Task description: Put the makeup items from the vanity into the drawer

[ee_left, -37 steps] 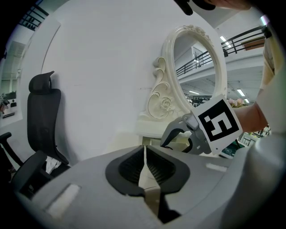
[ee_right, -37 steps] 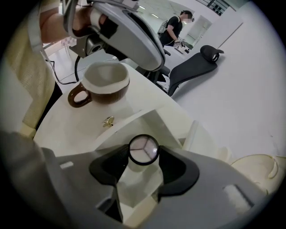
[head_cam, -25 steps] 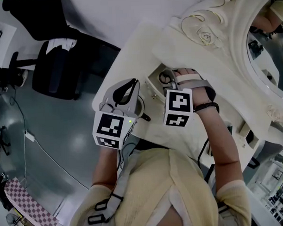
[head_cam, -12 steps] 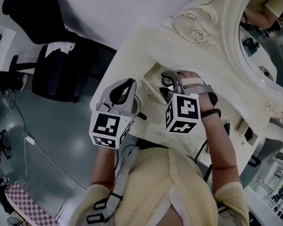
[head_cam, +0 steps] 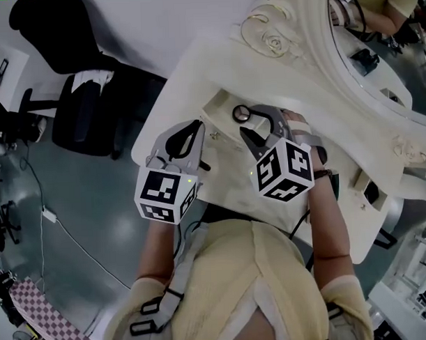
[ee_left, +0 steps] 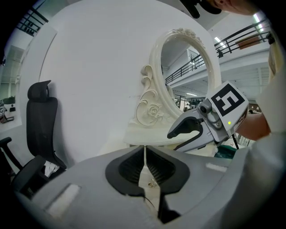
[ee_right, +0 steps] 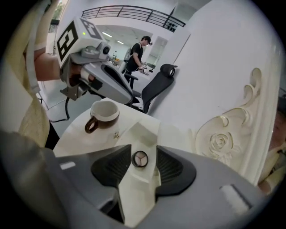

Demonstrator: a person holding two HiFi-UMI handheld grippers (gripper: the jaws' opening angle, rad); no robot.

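A small round compact [head_cam: 241,114] with a dark rim lies in the open drawer [head_cam: 220,105] at the vanity's front edge. In the right gripper view the compact [ee_right: 139,159] shows between my jaws, below them, and the pads do not press on it. My right gripper [head_cam: 250,124] hangs over the drawer [ee_right: 144,132]; its jaws have just been closing and still stand apart. My left gripper [head_cam: 196,128] is by the vanity's left corner, with its pads together on nothing [ee_left: 144,150].
A brown-and-white cup [ee_right: 103,115] stands near the vanity's corner, beside the left gripper [ee_right: 111,85]. The ornate oval mirror [head_cam: 376,48] rises at the back of the cream vanity top [head_cam: 286,66]. A black office chair [head_cam: 85,114] stands on the floor to the left.
My right gripper has lifted out of the drawer and rolled, and the round compact now lies uncovered in the drawer. The left gripper has shifted slightly and stays shut.
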